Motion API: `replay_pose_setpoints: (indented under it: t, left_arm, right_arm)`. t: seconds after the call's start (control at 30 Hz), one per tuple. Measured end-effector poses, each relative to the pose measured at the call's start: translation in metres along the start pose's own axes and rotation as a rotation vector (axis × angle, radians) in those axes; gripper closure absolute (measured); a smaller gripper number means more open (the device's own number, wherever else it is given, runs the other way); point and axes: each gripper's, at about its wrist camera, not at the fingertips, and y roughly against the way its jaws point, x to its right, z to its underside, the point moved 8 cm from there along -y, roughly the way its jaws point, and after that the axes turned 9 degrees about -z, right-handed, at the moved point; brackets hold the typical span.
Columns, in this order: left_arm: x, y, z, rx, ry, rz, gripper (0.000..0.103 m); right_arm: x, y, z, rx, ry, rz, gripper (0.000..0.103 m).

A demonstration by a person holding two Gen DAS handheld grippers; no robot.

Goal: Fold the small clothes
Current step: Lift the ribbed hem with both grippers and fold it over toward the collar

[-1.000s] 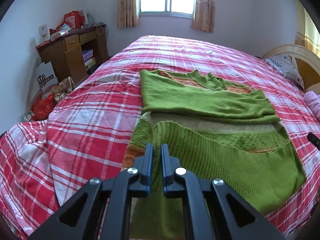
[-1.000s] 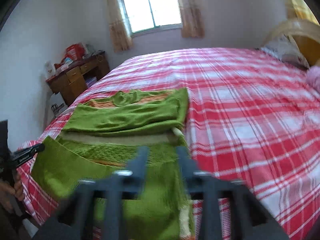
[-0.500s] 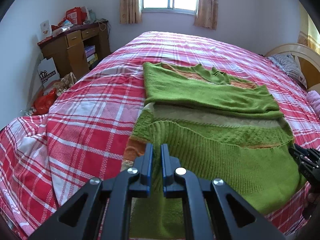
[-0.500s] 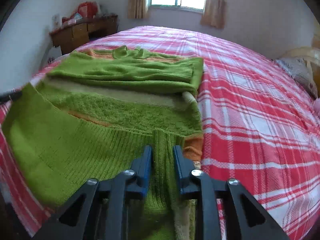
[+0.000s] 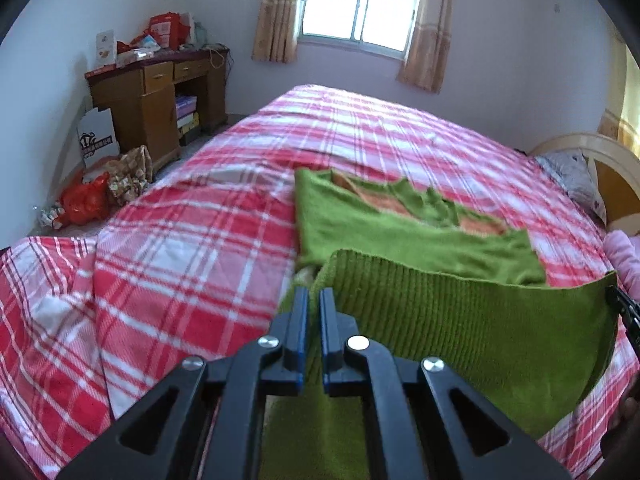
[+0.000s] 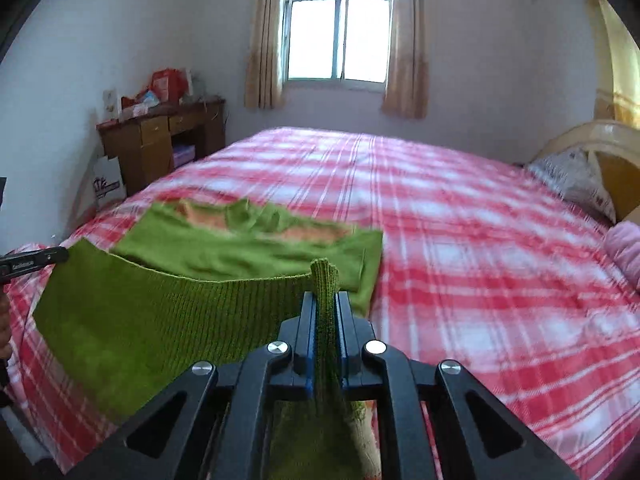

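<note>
A green knit sweater (image 5: 400,236) with orange trim lies on the red plaid bed, its sleeves folded across the chest. My left gripper (image 5: 313,300) is shut on the left corner of its ribbed hem (image 5: 480,320). My right gripper (image 6: 325,304) is shut on the right corner of the hem (image 6: 160,312). Both hold the hem lifted off the bed, stretched between them like a wall above the sweater's body (image 6: 240,248). The right gripper's tip shows at the right edge of the left wrist view (image 5: 624,308); the left gripper's tip shows at the left edge of the right wrist view (image 6: 32,264).
The plaid bed (image 5: 360,132) stretches toward a window (image 6: 338,36). A wooden desk (image 5: 156,96) with clutter stands at the far left, with bags on the floor (image 5: 88,204). A pillow (image 6: 572,184) and headboard (image 6: 600,136) are at the right, with pink fabric (image 6: 624,252) beside them.
Both grippers have risen and carried the sweater's hem up off the bed toward the folded sleeves. The right gripper closed on the hem corner before the lift.
</note>
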Motion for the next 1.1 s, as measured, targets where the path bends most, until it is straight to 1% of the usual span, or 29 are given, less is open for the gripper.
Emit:
replay_pose_setpoints:
  t: [0.1,0.23,0.27,0.43,0.5,0.57,0.6,0.63,0.67,0.7,0.73,0.77,0.8,0.87,0.97,1.03,1.1]
  left_arm:
    - [-0.001,-0.009,-0.014,0.005,0.022,0.003,0.098]
    - [0.003,-0.028,-0.033,0.009,0.026,-0.014,0.098]
    - [0.002,-0.032,-0.038,0.012,0.03,-0.024,0.101]
    - [-0.004,-0.051,-0.064,0.035,0.06,-0.055,0.101]
    - [-0.005,-0.06,-0.072,0.029,0.041,-0.07,0.101]
    - [-0.003,-0.064,-0.071,0.005,0.002,-0.047,0.1]
    - [-0.004,-0.065,-0.068,-0.008,-0.015,-0.041,0.099]
    - [-0.004,-0.066,-0.061,-0.028,-0.041,-0.026,0.093]
    - [-0.002,-0.067,-0.056,-0.043,-0.06,-0.013,0.083]
    - [-0.002,-0.069,-0.048,-0.06,-0.079,-0.008,0.076]
    - [0.0,-0.071,-0.04,-0.076,-0.097,-0.007,0.056]
    - [0.002,-0.074,-0.031,-0.091,-0.115,0.004,0.042]
    - [0.006,-0.076,-0.024,-0.102,-0.13,0.015,0.04]
    - [0.014,-0.081,-0.013,-0.116,-0.146,0.038,0.04]
    - [0.023,-0.094,-0.005,-0.145,-0.156,0.032,0.04]
    - [0.03,-0.1,-0.001,-0.162,-0.168,0.049,0.04]
    - [0.034,-0.105,0.004,-0.16,-0.192,0.033,0.046]
  right_arm:
    - [0.002,-0.017,-0.014,0.009,-0.002,0.015,0.095]
    - [0.006,-0.034,-0.029,0.019,0.015,0.045,0.095]
    - [0.008,-0.038,-0.033,0.019,0.019,0.047,0.095]
    - [0.012,-0.068,-0.051,0.003,0.057,0.055,0.095]
    - [0.015,-0.083,-0.052,-0.017,0.052,0.05,0.095]
    - [0.014,-0.087,-0.049,-0.028,0.047,0.048,0.095]
    - [0.014,-0.087,-0.047,-0.031,0.047,0.047,0.095]
    - [0.014,-0.086,-0.044,-0.029,0.047,0.047,0.095]
    - [0.014,-0.084,-0.041,-0.027,0.046,0.046,0.095]
    - [0.014,-0.082,-0.038,-0.029,0.038,0.043,0.095]
    - [0.016,-0.081,-0.035,-0.033,0.029,0.04,0.095]
    - [0.017,-0.08,-0.032,-0.038,0.017,0.037,0.095]
    - [0.018,-0.08,-0.03,-0.043,0.009,0.035,0.095]
    - [0.02,-0.081,-0.024,-0.053,-0.011,0.034,0.095]
    - [0.019,-0.08,-0.02,-0.061,-0.028,0.025,0.095]
    - [0.018,-0.078,-0.019,-0.06,-0.021,0.028,0.095]
    - [0.017,-0.077,-0.016,-0.067,-0.027,0.025,0.095]
